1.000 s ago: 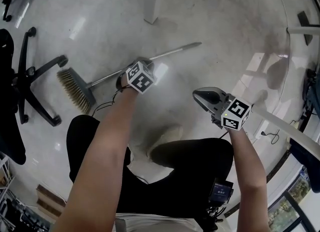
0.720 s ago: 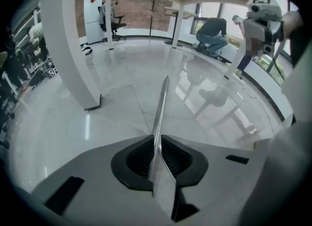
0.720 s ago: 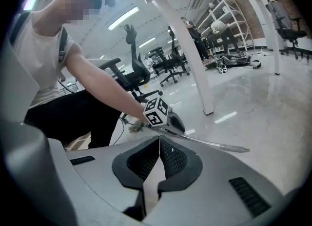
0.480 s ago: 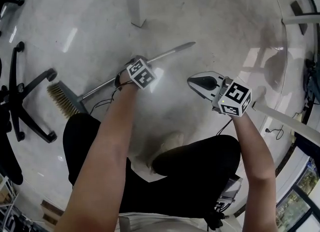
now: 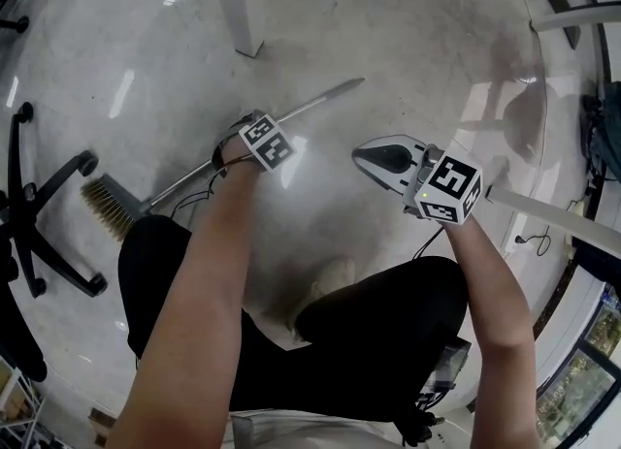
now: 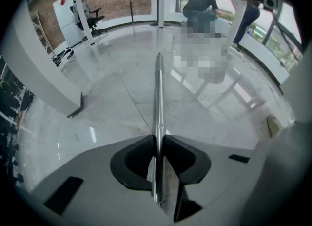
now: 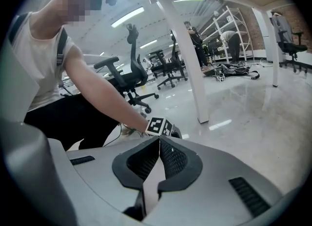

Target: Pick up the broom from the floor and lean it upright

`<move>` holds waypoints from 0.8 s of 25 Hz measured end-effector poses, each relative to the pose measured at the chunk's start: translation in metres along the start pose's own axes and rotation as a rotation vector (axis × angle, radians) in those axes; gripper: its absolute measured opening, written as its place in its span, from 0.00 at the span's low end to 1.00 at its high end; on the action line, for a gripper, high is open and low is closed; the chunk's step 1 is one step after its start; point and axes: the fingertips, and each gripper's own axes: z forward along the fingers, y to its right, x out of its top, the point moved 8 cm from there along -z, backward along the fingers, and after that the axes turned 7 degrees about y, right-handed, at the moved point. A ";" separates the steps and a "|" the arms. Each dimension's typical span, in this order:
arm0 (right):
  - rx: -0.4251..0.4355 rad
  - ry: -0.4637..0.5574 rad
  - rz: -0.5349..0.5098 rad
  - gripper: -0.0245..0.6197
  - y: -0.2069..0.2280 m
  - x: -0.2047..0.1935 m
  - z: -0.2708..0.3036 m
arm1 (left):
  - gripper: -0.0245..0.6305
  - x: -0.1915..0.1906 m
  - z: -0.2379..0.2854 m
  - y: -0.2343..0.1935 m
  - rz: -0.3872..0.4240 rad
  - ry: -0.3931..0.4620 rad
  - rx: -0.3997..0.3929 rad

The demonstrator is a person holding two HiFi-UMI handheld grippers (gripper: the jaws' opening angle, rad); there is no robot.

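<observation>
The broom lies flat on the pale floor, with its bristle head [image 5: 102,207] at the left and its thin metal handle [image 5: 320,100] running up to the right. My left gripper [image 5: 243,146] points steeply down onto the middle of the handle. In the left gripper view the handle [image 6: 158,93] runs straight between the jaws of this gripper [image 6: 157,139]. The jaws have just been closing, and the pads touch the handle on both sides. My right gripper [image 5: 361,155] hovers to the right of the handle, shut and holding nothing [image 7: 159,139].
A white table leg [image 5: 233,11] stands beyond the broom. An office chair base [image 5: 49,214] sits by the bristles. The person's bent legs and shoe [image 5: 325,277] are below the grippers. A white beam [image 5: 563,219] crosses at the right. People stand far off [image 6: 200,5].
My left gripper has dropped down onto the broom handle. The right gripper has shifted a little to the left. The broom lies where it was.
</observation>
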 end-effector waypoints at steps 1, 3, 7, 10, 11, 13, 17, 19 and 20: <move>-0.003 0.002 0.001 0.06 0.000 0.001 0.000 | 0.16 0.002 0.001 -0.001 -0.001 -0.027 -0.009; -0.004 -0.003 -0.003 0.06 -0.002 0.001 -0.001 | 0.15 0.007 0.003 -0.002 -0.001 -0.091 -0.027; -0.008 -0.006 -0.016 0.06 -0.003 0.003 -0.001 | 0.15 0.011 -0.003 -0.001 0.014 -0.131 -0.040; -0.036 0.005 0.025 0.06 -0.001 0.004 -0.007 | 0.15 0.012 -0.028 0.005 0.029 -0.091 -0.044; -0.047 0.009 0.054 0.06 -0.002 0.003 -0.010 | 0.15 0.012 -0.041 0.007 0.029 -0.073 -0.042; -0.057 0.004 0.103 0.06 -0.007 0.005 -0.011 | 0.15 0.009 -0.070 0.012 0.041 -0.034 -0.043; 0.016 -0.050 0.129 0.06 -0.050 0.020 -0.012 | 0.15 -0.016 -0.135 0.031 0.080 0.011 -0.041; 0.036 -0.062 0.151 0.06 -0.068 0.033 -0.019 | 0.15 -0.024 -0.168 0.037 0.087 0.030 -0.029; 0.038 -0.063 0.168 0.06 -0.076 0.040 -0.023 | 0.15 -0.028 -0.184 0.040 0.093 0.039 -0.024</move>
